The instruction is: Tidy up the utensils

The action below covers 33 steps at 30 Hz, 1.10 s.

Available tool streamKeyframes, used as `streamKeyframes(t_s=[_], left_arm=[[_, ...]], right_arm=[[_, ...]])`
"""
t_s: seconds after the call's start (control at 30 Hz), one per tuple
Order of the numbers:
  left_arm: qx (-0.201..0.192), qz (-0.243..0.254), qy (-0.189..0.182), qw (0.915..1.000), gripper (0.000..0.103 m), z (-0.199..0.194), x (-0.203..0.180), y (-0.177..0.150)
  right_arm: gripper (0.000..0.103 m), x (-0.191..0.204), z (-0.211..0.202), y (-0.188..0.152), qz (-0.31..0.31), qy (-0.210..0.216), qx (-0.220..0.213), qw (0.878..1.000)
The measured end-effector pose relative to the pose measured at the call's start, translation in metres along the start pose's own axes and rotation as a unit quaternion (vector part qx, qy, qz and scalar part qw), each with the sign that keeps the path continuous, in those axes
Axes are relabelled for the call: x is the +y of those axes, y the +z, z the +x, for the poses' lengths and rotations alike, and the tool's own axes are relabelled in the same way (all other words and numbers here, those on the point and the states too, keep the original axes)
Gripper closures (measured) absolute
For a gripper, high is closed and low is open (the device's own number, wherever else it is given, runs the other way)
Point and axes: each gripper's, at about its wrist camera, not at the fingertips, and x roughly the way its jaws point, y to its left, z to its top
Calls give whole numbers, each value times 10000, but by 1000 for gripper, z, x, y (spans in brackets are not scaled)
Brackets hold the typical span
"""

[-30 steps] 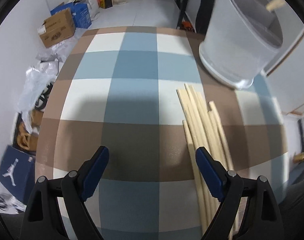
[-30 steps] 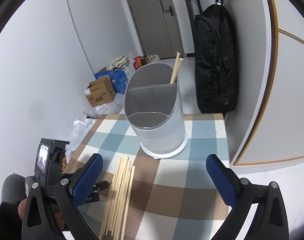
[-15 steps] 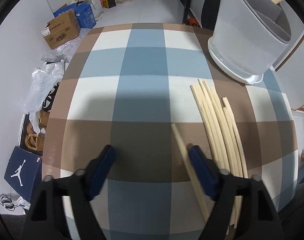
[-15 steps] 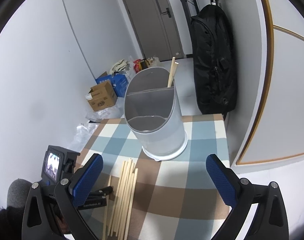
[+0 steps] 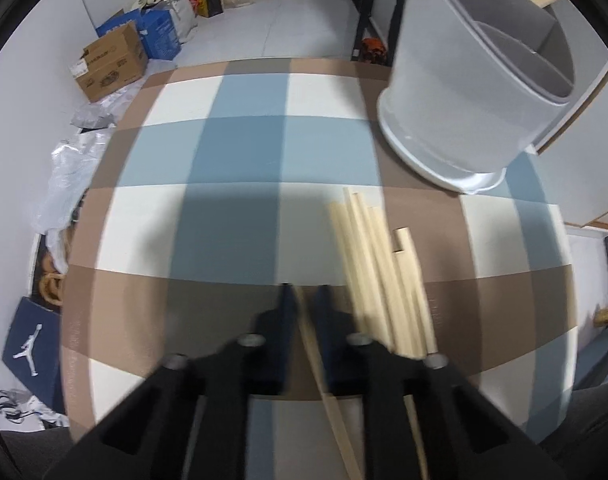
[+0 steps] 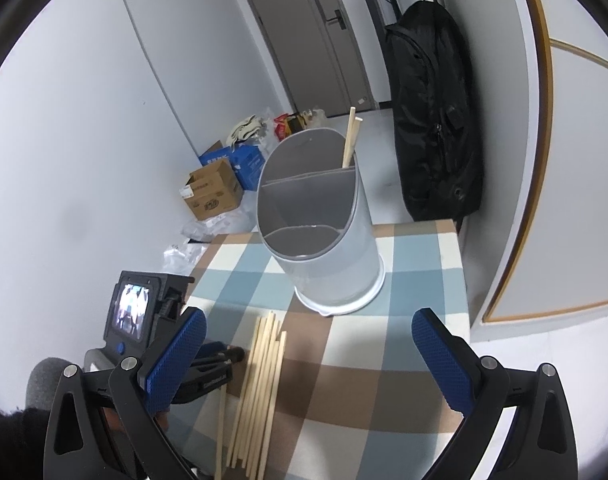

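Now the left gripper [image 5: 302, 300] is clamped on one chopstick [image 5: 328, 396], long axis 11-to-5, lying on the checked table [image 5: 239, 152]. Loose chopsticks [image 5: 380, 280] sit at 3 o'clock of it, holder [image 5: 464, 92] at 1. Right gripper [image 6: 308, 344] hangs wide open, empty.

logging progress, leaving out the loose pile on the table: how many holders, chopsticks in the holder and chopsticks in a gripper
utensil holder: 1
chopsticks standing in the holder: 2
chopstick clamped in the left gripper: 1
total: 4
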Motion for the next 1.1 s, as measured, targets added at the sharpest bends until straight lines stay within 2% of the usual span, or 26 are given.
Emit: streamKeyframes(t_s=[0.3,0.37,0.43,0.47,0.53,0.7,0.87,0.93,1.1], left_arm=[[-144,-172,-315,9993,103,-10,12,4],[-255,-217,-401,9986,103,-18,14,6],[-360,-274,-569,9974,103,-25,20,8],[-405,-341,-627,9966,103,-25,20,10],[-494,-437,-750,9950,103,-29,24,12],[-944,-728,-998,9878,103,-48,37,16],[-1242,-863,-1130,9820,103,-51,50,26],[-1296,-916,-1198,9800,103,-51,52,27],[-1331,-1024,-1427,9754,103,-50,67,32]], right_arm=[[1,5,14,-7,-89,125,383,9991],[6,6,22,-10,-138,104,548,9983],[25,8,34,-14,-155,98,822,9964],[30,8,41,-16,-148,104,980,9950],[47,9,54,-22,-130,107,1277,9917],[64,19,83,-30,-302,115,1757,9839],[68,26,114,-31,-252,54,2000,9794],[74,29,128,-32,-280,-60,2071,9779],[79,30,152,-32,-249,-286,2120,9765]])
